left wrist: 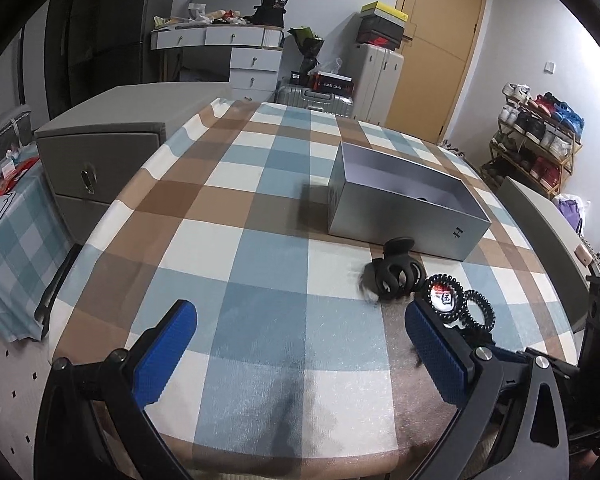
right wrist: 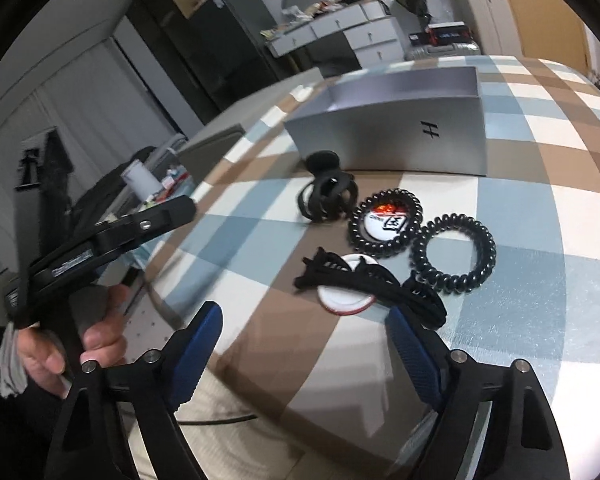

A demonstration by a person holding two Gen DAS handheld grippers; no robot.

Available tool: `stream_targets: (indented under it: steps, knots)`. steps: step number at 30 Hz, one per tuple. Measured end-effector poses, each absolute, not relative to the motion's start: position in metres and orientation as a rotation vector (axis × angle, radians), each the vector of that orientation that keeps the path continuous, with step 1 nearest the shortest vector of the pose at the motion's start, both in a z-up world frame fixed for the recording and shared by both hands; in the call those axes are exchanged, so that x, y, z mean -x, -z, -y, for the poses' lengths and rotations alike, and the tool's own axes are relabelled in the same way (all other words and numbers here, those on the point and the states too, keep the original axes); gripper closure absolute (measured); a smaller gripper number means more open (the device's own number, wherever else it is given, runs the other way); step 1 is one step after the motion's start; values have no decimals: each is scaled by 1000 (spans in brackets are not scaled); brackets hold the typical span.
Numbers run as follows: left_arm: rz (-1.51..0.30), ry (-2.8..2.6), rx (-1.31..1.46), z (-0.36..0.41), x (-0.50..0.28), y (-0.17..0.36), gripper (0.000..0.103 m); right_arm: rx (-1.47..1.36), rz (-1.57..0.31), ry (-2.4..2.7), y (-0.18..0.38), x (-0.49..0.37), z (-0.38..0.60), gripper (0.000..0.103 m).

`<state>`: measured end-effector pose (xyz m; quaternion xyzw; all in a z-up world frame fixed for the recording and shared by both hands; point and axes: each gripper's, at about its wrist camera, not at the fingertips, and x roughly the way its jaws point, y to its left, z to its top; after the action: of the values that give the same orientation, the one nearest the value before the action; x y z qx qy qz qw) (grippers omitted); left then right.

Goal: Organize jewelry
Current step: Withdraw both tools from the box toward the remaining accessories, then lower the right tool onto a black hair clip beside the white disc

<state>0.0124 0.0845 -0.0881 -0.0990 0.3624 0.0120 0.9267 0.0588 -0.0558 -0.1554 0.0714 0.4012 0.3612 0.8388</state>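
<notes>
Blue-padded fingers frame the near edge of both views: the right gripper [right wrist: 304,344] has its jaws spread wide and empty above the near edge of the bench [right wrist: 560,184], a table under a blue, brown and white checked cloth, and the left gripper [left wrist: 300,344] is likewise parted with nothing between its pads. Just ahead of the right gripper lies a tangle of black elastic hair bands [right wrist: 364,284] draped across a white round badge with a red rim [right wrist: 346,300]. Beyond that sit two black spiral coil hair ties – one [right wrist: 454,258] bare, the other [right wrist: 388,222] ringing a red-and-white printed badge [right wrist: 388,218] – touching each other. A black plastic claw clip [right wrist: 328,196] rests just past them, close beside the open grey rectangular box [right wrist: 400,136], whose interior is mostly hidden; something dark shows inside in the left view, too small to name.

Nothing seems lifted yet. The likely trouble is the tangle: closing on the elastic bands could drag the badge beneath or snag the neighbouring coil tie. The slick coils may also spring out of the pads – and the light box could slide if nudged.
</notes>
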Motion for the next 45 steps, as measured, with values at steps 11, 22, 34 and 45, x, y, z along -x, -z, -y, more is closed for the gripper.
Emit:
stream_targets:
  steps: [11,22,34,45]
  knots:
    - [-778,-21,227,-90,-16,99,2,172,-754,-604,157,-57,15,42]
    - [-823,-6,248,-88,-18,106,2,235,-725,-584,157,-59,11,100]
    - [-853,41,212,-75,-23,112,2,118,-646,-666,132,-57,52,60]
    - [-873,28,213,-78,-26,118,2,177,-700,-729,139,-91,35,61]
